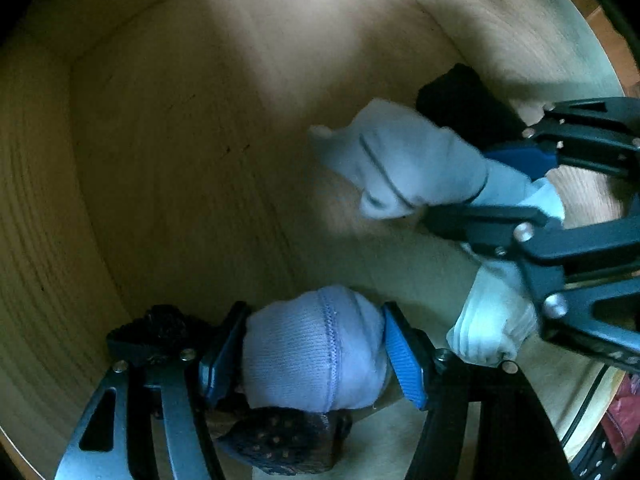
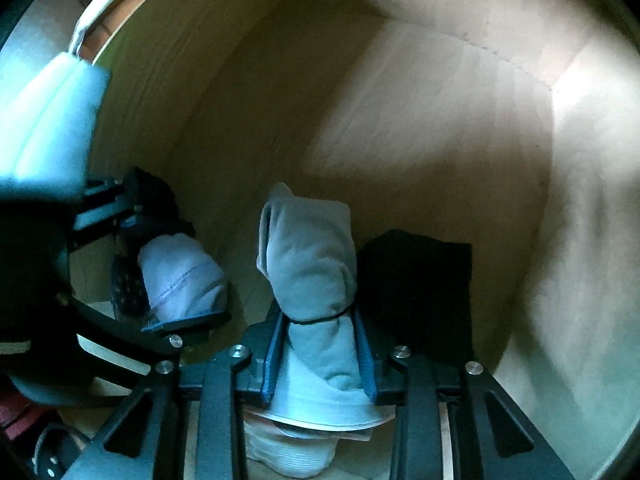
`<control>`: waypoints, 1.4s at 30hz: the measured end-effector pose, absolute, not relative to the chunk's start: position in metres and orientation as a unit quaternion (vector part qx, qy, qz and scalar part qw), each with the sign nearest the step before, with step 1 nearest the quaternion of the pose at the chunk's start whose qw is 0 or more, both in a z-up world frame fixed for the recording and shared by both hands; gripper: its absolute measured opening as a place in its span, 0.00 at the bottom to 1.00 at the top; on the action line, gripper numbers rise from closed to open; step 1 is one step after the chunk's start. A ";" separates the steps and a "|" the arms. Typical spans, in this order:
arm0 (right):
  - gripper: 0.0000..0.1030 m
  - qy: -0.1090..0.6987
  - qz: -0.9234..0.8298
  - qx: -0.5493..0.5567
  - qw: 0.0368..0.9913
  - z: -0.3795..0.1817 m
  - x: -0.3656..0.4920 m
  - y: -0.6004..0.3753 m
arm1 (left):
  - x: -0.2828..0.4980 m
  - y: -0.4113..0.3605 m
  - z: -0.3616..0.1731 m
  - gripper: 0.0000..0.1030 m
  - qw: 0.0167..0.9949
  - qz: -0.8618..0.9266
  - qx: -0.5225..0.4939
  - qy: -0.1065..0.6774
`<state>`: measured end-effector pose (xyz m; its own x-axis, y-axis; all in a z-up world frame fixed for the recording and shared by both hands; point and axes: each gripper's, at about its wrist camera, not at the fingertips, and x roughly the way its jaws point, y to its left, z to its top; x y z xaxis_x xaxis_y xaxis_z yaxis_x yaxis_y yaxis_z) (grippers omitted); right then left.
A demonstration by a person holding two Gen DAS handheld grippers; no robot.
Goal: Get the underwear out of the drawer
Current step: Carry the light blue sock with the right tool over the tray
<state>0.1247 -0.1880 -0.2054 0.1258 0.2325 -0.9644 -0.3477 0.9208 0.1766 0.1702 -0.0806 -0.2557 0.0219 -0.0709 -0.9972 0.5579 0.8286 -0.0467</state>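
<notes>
Inside the wooden drawer [image 1: 168, 152], my left gripper [image 1: 316, 354] is shut on a rolled lavender-blue piece of underwear [image 1: 316, 344]; it shows at the left of the right wrist view as the same roll [image 2: 180, 276]. Under it lies a dark dotted garment [image 1: 280, 440]. My right gripper [image 2: 320, 354] is shut on a pale grey-blue rolled piece [image 2: 312, 256], seen from the left wrist as the pale roll [image 1: 400, 160] held by the right gripper [image 1: 480, 184]. A black folded garment [image 2: 420, 288] lies just beside it on the drawer floor.
The drawer's pale wood walls [image 2: 580, 200] close in on all sides, with bare floor [image 1: 200, 200] to the left. A white cloth [image 1: 492, 320] lies below the right gripper. Something red [image 1: 624, 412] sits outside the drawer edge.
</notes>
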 end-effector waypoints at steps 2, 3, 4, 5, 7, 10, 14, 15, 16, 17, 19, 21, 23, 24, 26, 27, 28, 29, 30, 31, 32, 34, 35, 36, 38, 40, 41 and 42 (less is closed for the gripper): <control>0.31 0.626 0.190 -0.045 0.755 -0.199 0.126 -0.195 | 0.171 -0.082 -0.256 0.65 0.691 -0.227 0.184 0.661; 0.31 0.623 0.187 -0.045 0.758 -0.198 0.125 -0.197 | 0.171 -0.082 -0.258 0.64 0.694 -0.225 0.184 0.659; 0.31 0.621 0.185 -0.043 0.760 -0.196 0.124 -0.200 | 0.171 -0.081 -0.257 0.64 0.700 -0.220 0.191 0.652; 0.31 0.620 0.184 -0.039 0.762 -0.194 0.123 -0.202 | 0.170 -0.081 -0.254 0.64 0.706 -0.214 0.198 0.646; 0.32 0.613 0.180 -0.026 0.768 -0.188 0.121 -0.207 | 0.173 -0.074 -0.254 0.64 0.713 -0.197 0.192 0.644; 0.32 0.601 0.169 -0.010 0.781 -0.185 0.120 -0.220 | 0.177 -0.068 -0.257 0.64 0.712 -0.196 0.173 0.652; 0.32 0.591 0.163 0.017 0.790 -0.179 0.114 -0.229 | 0.181 -0.064 -0.262 0.64 0.710 -0.191 0.166 0.657; 0.32 0.586 0.162 0.021 0.793 -0.173 0.114 -0.228 | 0.181 -0.064 -0.261 0.64 0.710 -0.190 0.166 0.657; 0.32 0.583 0.162 0.022 0.796 -0.170 0.113 -0.229 | 0.182 -0.063 -0.260 0.64 0.710 -0.189 0.167 0.657; 0.32 0.580 0.162 0.023 0.798 -0.168 0.113 -0.230 | 0.182 -0.064 -0.261 0.64 0.711 -0.189 0.169 0.656; 0.32 0.573 0.163 0.025 0.803 -0.162 0.109 -0.231 | 0.183 -0.064 -0.262 0.64 0.711 -0.188 0.170 0.656; 0.32 0.567 0.165 0.022 0.807 -0.155 0.105 -0.230 | 0.184 -0.063 -0.261 0.64 0.711 -0.188 0.170 0.656; 0.32 0.560 0.165 0.023 0.811 -0.148 0.105 -0.229 | 0.177 -0.067 -0.255 0.64 0.712 -0.186 0.169 0.656; 0.32 0.558 0.166 0.024 0.813 -0.139 0.108 -0.227 | 0.178 -0.066 -0.254 0.64 0.712 -0.186 0.169 0.656; 0.32 0.552 0.166 0.027 0.817 -0.127 0.108 -0.225 | 0.178 -0.066 -0.254 0.64 0.712 -0.186 0.169 0.656; 0.32 0.550 0.167 0.027 0.818 -0.124 0.107 -0.227 | 0.178 -0.066 -0.255 0.64 0.712 -0.186 0.169 0.656; 0.32 0.547 0.166 0.026 0.820 -0.120 0.107 -0.227 | 0.178 -0.067 -0.254 0.64 0.711 -0.187 0.170 0.656; 0.32 0.544 0.166 0.025 0.822 -0.116 0.107 -0.226 | 0.178 -0.067 -0.254 0.64 0.711 -0.187 0.169 0.656; 0.32 0.542 0.166 0.025 0.824 -0.113 0.105 -0.226 | 0.179 -0.066 -0.254 0.64 0.711 -0.187 0.169 0.656; 0.32 0.540 0.166 0.025 0.825 -0.109 0.107 -0.223 | 0.178 -0.067 -0.254 0.64 0.711 -0.187 0.169 0.656; 0.32 0.537 0.166 0.024 0.827 -0.106 0.106 -0.223 | 0.178 -0.067 -0.255 0.64 0.711 -0.187 0.170 0.657; 0.32 0.528 0.168 0.023 0.832 -0.095 0.103 -0.224 | 0.176 -0.070 -0.255 0.64 0.711 -0.186 0.169 0.657; 0.32 0.525 0.170 0.025 0.834 -0.090 0.102 -0.224 | 0.175 -0.071 -0.257 0.64 0.711 -0.186 0.168 0.657; 0.32 0.520 0.172 0.029 0.836 -0.079 0.101 -0.225 | 0.177 -0.069 -0.254 0.64 0.710 -0.187 0.166 0.658; 0.32 0.511 0.178 0.037 0.840 -0.067 0.103 -0.229 | 0.179 -0.067 -0.254 0.64 0.709 -0.188 0.160 0.661; 0.32 0.501 0.189 0.049 0.843 -0.052 0.106 -0.233 | 0.180 -0.065 -0.255 0.64 0.709 -0.188 0.160 0.661; 0.32 0.496 0.195 0.054 0.845 -0.043 0.107 -0.234 | 0.180 -0.065 -0.255 0.64 0.709 -0.189 0.160 0.660; 0.32 0.488 0.202 0.059 0.847 -0.032 0.111 -0.236 | 0.180 -0.064 -0.256 0.64 0.709 -0.189 0.161 0.660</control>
<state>0.1106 -0.2358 -0.0320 0.4416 0.3993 -0.8034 -0.2846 0.9116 0.2966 0.1799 -0.0641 -0.2557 0.0567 -0.0555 -0.9969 0.4796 0.8772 -0.0215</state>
